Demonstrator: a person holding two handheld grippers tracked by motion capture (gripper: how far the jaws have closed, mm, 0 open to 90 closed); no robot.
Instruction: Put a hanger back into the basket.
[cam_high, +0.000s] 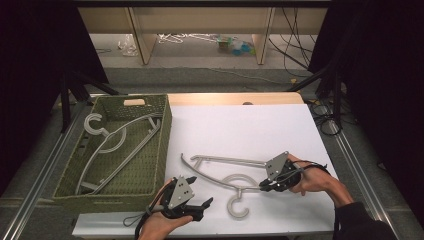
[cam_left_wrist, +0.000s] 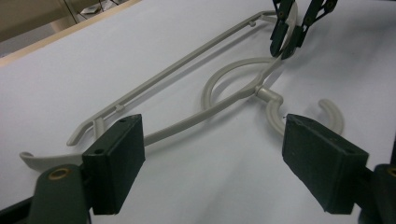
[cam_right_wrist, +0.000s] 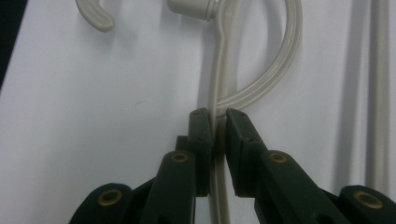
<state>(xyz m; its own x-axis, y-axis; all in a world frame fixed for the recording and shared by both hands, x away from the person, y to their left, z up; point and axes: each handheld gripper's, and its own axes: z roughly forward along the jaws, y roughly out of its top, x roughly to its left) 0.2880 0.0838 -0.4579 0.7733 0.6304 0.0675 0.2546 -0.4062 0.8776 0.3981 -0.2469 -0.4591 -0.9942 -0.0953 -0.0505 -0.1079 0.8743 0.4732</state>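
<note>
Clamped on the arm of the pale plastic hanger (cam_right_wrist: 218, 70) just beside its loop, the right gripper (cam_right_wrist: 217, 122) is seen pinning it flat on the white table (cam_high: 240, 125), probably so that the piece can be steadied or lifted. Nearer the front edge, the left gripper (cam_high: 200, 207) is held with jaws wide apart and nothing between them. A woven basket (cam_high: 165, 145) with another hanger (cam_high: 112, 145) inside is set just left; its near wall would have to be cleared.

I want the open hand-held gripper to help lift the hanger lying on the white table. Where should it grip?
Probably the thin shoulder arm of the hanger, from above, pads straddling it: that bar lies flat and unobstructed before the left hand-held gripper.
</note>
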